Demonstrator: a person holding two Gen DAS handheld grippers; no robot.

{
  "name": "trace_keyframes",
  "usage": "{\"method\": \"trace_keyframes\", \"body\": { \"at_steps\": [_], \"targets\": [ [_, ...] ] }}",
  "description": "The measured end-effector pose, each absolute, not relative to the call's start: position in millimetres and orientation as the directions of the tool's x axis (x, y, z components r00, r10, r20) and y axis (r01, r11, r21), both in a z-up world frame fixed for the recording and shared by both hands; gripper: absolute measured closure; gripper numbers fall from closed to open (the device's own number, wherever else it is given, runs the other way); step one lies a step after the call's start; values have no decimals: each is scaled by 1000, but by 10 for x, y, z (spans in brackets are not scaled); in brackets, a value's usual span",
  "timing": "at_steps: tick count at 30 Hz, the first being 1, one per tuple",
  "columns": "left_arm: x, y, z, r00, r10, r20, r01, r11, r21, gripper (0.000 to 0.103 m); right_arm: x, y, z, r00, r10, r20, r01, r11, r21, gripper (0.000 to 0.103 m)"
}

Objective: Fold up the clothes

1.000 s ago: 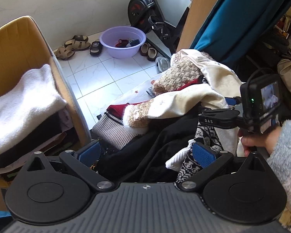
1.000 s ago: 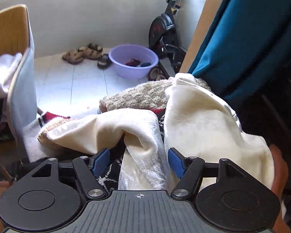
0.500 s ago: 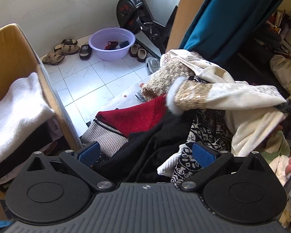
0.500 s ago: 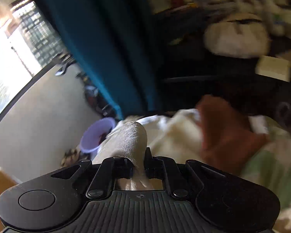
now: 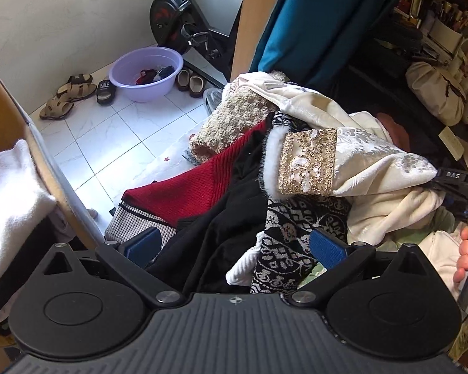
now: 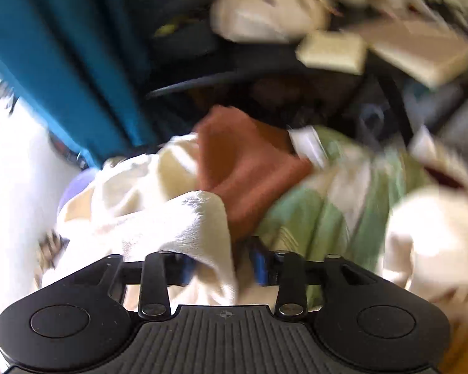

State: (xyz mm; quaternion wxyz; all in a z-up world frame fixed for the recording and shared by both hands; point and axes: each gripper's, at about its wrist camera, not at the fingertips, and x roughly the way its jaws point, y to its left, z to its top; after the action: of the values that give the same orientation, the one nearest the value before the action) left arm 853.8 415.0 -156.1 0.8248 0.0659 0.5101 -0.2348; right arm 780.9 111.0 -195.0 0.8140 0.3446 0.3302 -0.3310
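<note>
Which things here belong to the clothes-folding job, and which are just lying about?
Job: cream garment, red sweater, black top, patterned knit, right gripper (jaws opening, cream cloth between them).
Lying about: basin, sandals, exercise bike.

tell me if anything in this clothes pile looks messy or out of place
The whole pile is a tangle: the cream garment with the gold sequined cuff is draped across a black top and a red sweater. Nothing is folded.

basin (image 5: 146, 73) on floor (image 5: 109, 143) behind clothes pile (image 5: 265, 187), sandals (image 5: 68, 96) left of basin
</note>
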Motion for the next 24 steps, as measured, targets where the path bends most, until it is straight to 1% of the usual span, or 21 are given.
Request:
{"method": "trace_keyframes", "body": {
  "at_steps": [2, 5, 9, 10, 11, 12, 13, 14, 15, 20, 22, 23, 24],
  "targets": [
    [8567, 4223, -1594, 365, -309, -878, 426, 894, -138, 0, 7836, 1210, -1796, 597, -303, -743, 717, 617, 325, 66],
    [8608, 4328, -1648, 356, -293, -887, 383, 912, -147, 0, 7944, 1352, -1627, 642, -250, -725, 631, 710, 314, 66],
    [8606, 4358, -1680, 338, -294, -894, 379, 912, -156, 0, 8298, 1667, -1511, 651, -229, -724, 501, 846, 183, 63],
    [8603, 4354, -1683, 334, -289, -897, 382, 912, -151, 0, 8385, 1766, -1481, 650, -231, -724, 462, 877, 135, 58],
    [8598, 4349, -1686, 330, -282, -901, 385, 912, -144, 0, 8464, 1915, -1444, 646, -251, -721, 415, 908, 55, 49],
    [8603, 4362, -1692, 328, -279, -903, 382, 913, -143, 0, 8536, 2071, -1407, 645, -278, -712, 368, 929, -29, 44],
    [8613, 4384, -1699, 327, -277, -904, 377, 915, -144, 0, 8589, 2195, -1389, 654, -296, -696, 326, 941, -93, 41],
    [8623, 4406, -1707, 326, -275, -905, 372, 917, -144, 0, 8623, 2282, -1350, 670, -295, -681, 298, 947, -117, 39],
    [8633, 4428, -1714, 325, -273, -906, 367, 919, -145, 0, 8646, 2330, -1293, 687, -279, -671, 284, 953, -105, 38],
    [8699, 4545, -1765, 315, -273, -909, 326, 930, -167, 0, 8776, 2497, -1108, 776, -199, -599, 210, 976, -52, 24],
    [8696, 4551, -1782, 310, -272, -911, 325, 931, -168, 0, 8899, 2558, -1200, 775, -126, -620, 122, 991, -50, 22],
    [8692, 4548, -1784, 310, -271, -911, 329, 930, -165, 0, 8963, 2601, -1269, 766, -96, -635, 74, 995, -60, 17],
    [8686, 4546, -1782, 311, -270, -911, 334, 929, -161, 0, 9033, 2671, -1387, 745, -79, -662, 21, 995, -95, 15]
  ]
}}
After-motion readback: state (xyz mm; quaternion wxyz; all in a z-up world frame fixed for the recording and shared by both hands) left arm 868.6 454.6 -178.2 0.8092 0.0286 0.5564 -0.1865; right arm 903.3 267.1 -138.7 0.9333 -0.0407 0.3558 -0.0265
